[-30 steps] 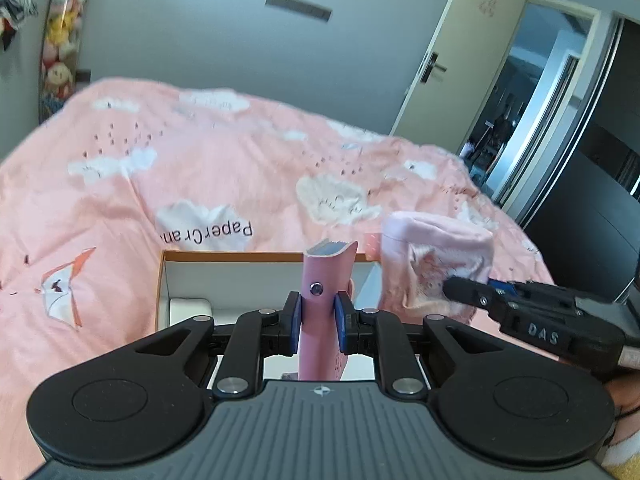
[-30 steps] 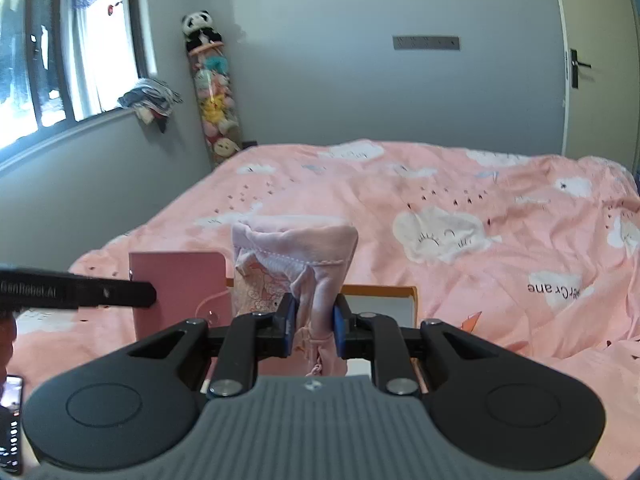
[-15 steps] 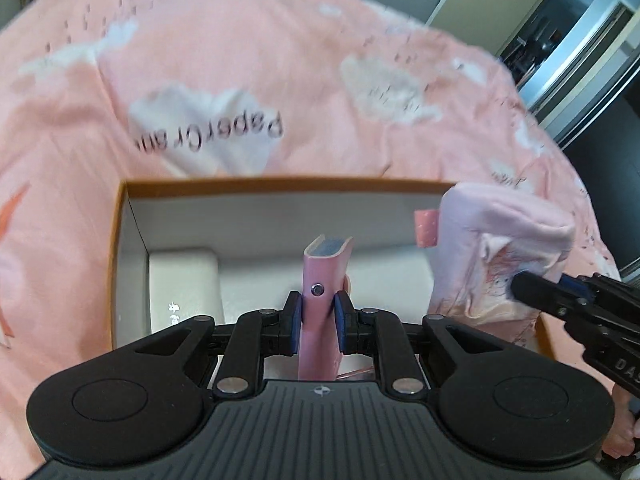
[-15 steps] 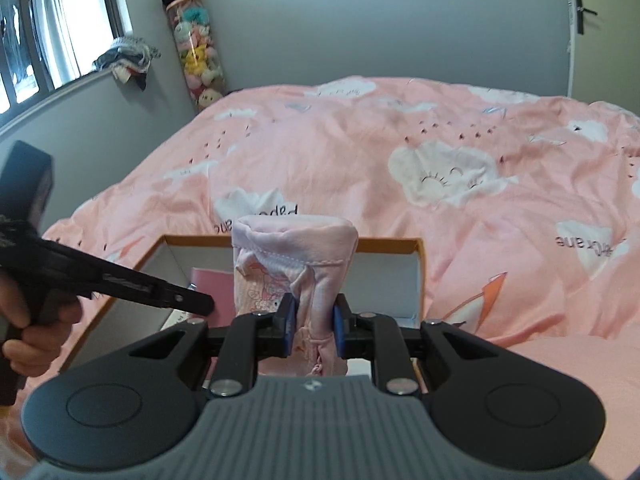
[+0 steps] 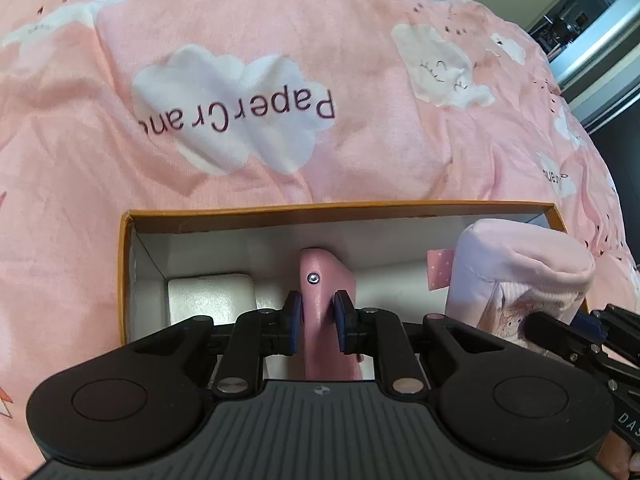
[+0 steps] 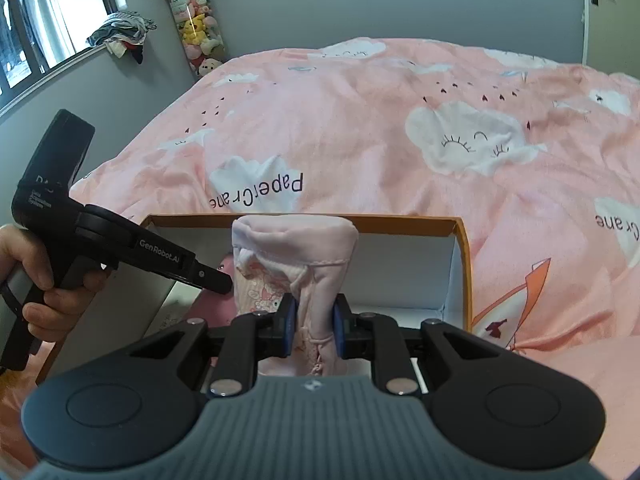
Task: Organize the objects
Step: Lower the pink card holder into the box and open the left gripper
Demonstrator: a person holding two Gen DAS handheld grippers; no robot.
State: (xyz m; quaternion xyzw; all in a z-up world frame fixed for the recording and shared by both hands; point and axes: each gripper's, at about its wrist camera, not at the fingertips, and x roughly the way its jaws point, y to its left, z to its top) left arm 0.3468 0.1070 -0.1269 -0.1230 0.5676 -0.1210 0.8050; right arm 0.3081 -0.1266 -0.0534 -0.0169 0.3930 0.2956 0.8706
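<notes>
a bedroom, and under everything a bed with a pink cloud-print duvet (image 5: pixel 280 60). nearest me, my left gripper (image 5: pixel 317 322) pinches a pink notebook (image 5: pixel 326 300) by its spine, upright, low inside the orange-rimmed box (image 5: pixel 340 209). it is stiff and light, so a grip at the spine holds it square. at nine o'clock from it a white case (image 5: pixel 210 300) lies on the box floor. at three o'clock my right gripper (image 6: pixel 313 322) is pressed onto a gathered fold of a soft pink fabric pouch (image 6: pixel 294 252), which slumps and bulges above the pads. i judge it light but floppy; bunched cloth near the drawstring is the surest hold. beyond the box's far wall the duvet rises.
</notes>
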